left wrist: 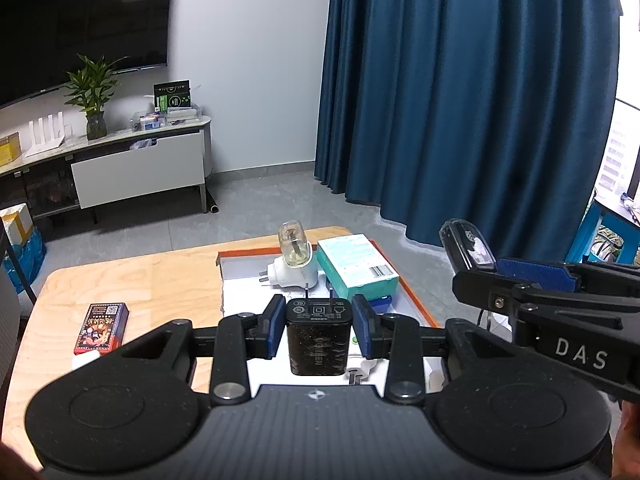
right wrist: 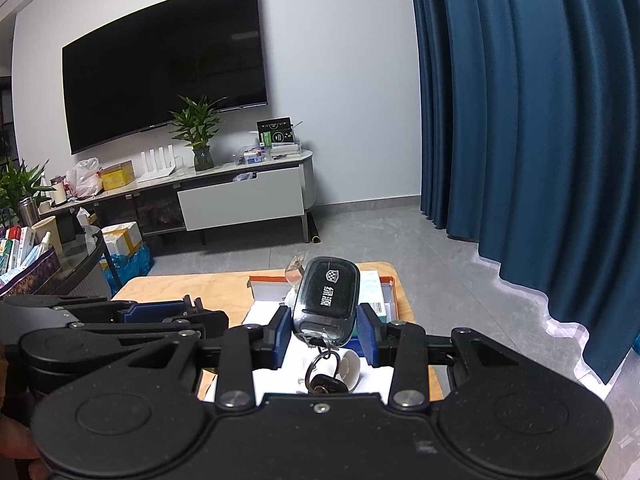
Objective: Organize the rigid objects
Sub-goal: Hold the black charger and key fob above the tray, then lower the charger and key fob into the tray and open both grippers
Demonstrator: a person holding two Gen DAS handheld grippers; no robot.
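My left gripper (left wrist: 319,330) is shut on a black plug charger (left wrist: 318,336), prongs pointing away, held above the orange-rimmed white tray (left wrist: 416,300). My right gripper (right wrist: 324,330) is shut on a black remote key fob (right wrist: 326,300) with a key ring and key (right wrist: 322,380) hanging below it; it also shows in the left wrist view (left wrist: 466,246) at right. In the tray lie a white plug-in mosquito repeller with a clear bottle (left wrist: 290,260), a teal box (left wrist: 356,266) and a blue object (left wrist: 380,304) partly hidden.
A red card box (left wrist: 102,326) and a small white object (left wrist: 85,360) lie on the wooden table (left wrist: 132,280) left of the tray. A TV cabinet (left wrist: 136,168) and blue curtain (left wrist: 460,100) stand beyond. A glass side table with boxes (right wrist: 40,252) is at far left.
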